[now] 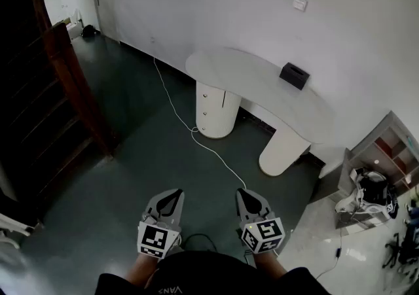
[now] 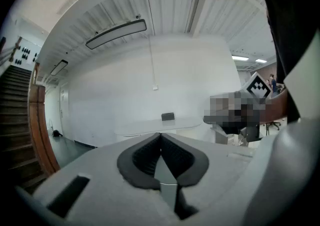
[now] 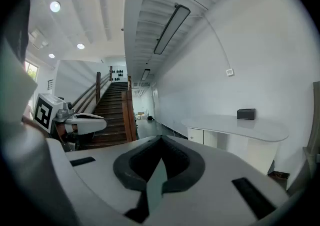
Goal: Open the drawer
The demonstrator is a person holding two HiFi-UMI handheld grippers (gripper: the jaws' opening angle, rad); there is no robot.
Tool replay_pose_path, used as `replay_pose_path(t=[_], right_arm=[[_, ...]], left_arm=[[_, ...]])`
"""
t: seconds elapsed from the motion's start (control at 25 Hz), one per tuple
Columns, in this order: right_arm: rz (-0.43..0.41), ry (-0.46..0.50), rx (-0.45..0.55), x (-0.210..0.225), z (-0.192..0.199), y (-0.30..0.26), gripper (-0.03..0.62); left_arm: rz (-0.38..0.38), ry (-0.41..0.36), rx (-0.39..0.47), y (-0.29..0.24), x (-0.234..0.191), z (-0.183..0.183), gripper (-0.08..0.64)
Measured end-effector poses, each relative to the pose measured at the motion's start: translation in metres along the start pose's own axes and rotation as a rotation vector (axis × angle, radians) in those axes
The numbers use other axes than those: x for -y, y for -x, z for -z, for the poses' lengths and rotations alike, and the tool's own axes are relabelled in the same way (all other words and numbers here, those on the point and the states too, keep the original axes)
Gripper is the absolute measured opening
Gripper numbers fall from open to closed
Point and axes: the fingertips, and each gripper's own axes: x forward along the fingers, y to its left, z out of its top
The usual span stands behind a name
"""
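Note:
A white desk (image 1: 262,84) stands against the far wall, resting on a rounded drawer pedestal (image 1: 213,109) with small knobs and a second plain leg (image 1: 283,150). The drawers look closed. Both grippers hang near my body, well short of the desk. My left gripper (image 1: 171,195) is shut with nothing in it, and my right gripper (image 1: 243,194) is shut and empty too. In the left gripper view the desk (image 2: 155,126) lies ahead beyond the closed jaws (image 2: 160,135). The right gripper view shows the desk (image 3: 235,126) to the right of its gripper (image 3: 160,137).
A black box (image 1: 294,76) sits on the desk. A white cable (image 1: 196,137) runs across the dark floor to the pedestal. A wooden staircase (image 1: 46,104) rises at the left. A shelf unit (image 1: 386,150) and a cluttered stand (image 1: 366,199) are at the right.

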Motion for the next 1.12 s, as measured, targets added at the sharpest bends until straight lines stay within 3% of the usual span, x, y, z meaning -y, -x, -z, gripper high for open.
replay_pose_path(t=[0.16, 0.36, 0.4, 0.48, 0.52, 0.6, 0.64, 0.84, 1.12], right_arm=[[-0.006, 0.001, 0.003, 0.007, 0.002, 0.002, 0.003], [-0.026, -0.010, 0.001, 0.012, 0.008, 0.001, 0.005], [-0.033, -0.014, 0.004, 0.012, 0.008, 0.000, 0.005], [-0.043, -0.013, 0.012, 0.013, 0.007, -0.004, 0.006], [-0.047, -0.011, 0.015, 0.013, 0.007, -0.007, 0.031], [-0.050, -0.013, 0.016, 0.013, 0.006, -0.018, 0.211], [-0.050, -0.015, 0.012, 0.013, 0.006, -0.026, 0.229], [-0.016, -0.022, -0.007, 0.016, 0.003, -0.075, 0.252], [0.081, -0.044, 0.005, 0.018, -0.028, -0.161, 0.253]], left_arm=[[-0.014, 0.032, -0.039, -0.003, 0.008, 0.003, 0.018], [-0.061, 0.038, -0.002, -0.001, 0.008, 0.006, 0.023], [-0.066, 0.053, -0.006, -0.001, 0.007, 0.007, 0.068], [-0.065, 0.047, -0.004, -0.005, 0.002, 0.011, 0.247], [-0.061, 0.039, -0.001, -0.009, -0.001, 0.013, 0.249], [-0.054, 0.041, -0.001, -0.019, -0.009, 0.015, 0.249], [-0.051, 0.049, -0.006, -0.023, -0.015, 0.017, 0.250], [-0.004, 0.061, -0.014, -0.053, -0.055, 0.029, 0.250], [0.062, 0.046, -0.017, -0.103, -0.149, 0.033, 0.250]])
